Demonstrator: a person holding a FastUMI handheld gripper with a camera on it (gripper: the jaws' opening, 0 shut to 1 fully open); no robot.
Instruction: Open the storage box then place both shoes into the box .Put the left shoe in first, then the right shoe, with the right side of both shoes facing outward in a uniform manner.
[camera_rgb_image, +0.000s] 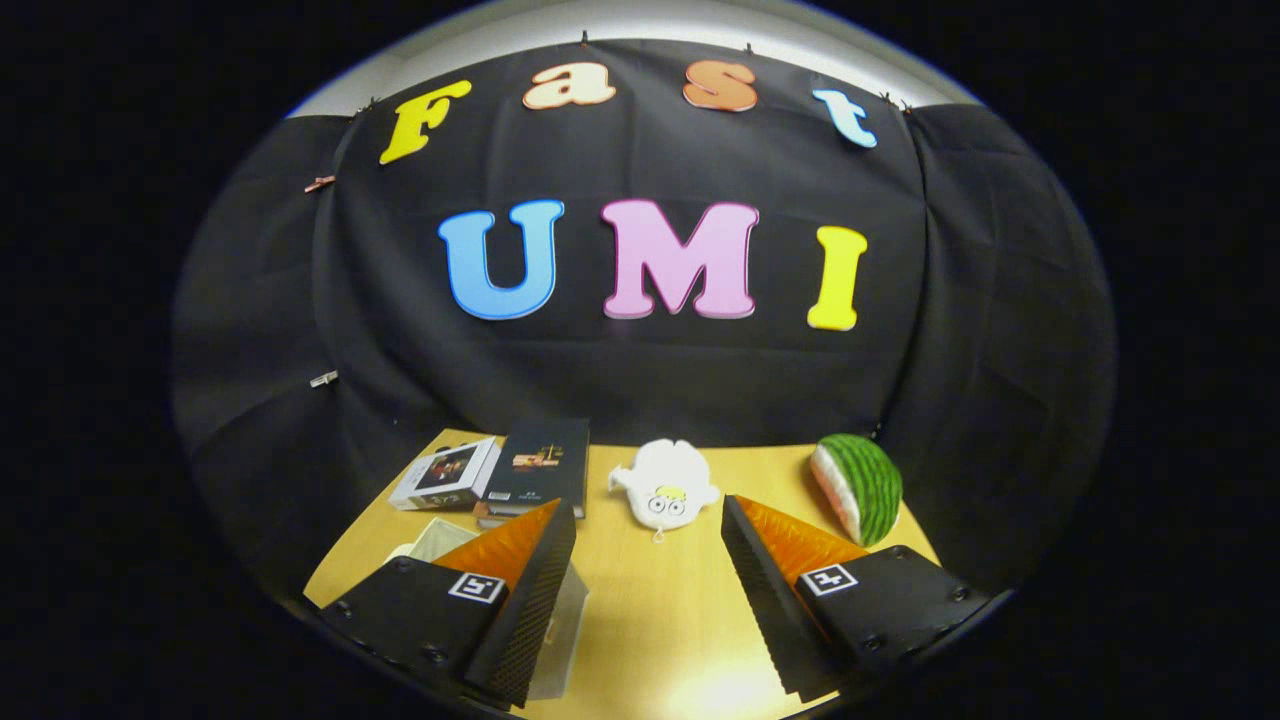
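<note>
I hold the claw (650, 590) spread wide and empty above the tabletop (650, 640), its left finger over the clear storage box (560, 630), presumably ready for opening.

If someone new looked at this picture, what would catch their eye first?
Likely the watermelon slice on the wooden table, just beyond one finger, and the white plush toy ahead of the gap between the fingers. The gripper is open, holding nothing; a dark book and small box lie beyond the other finger.
</note>
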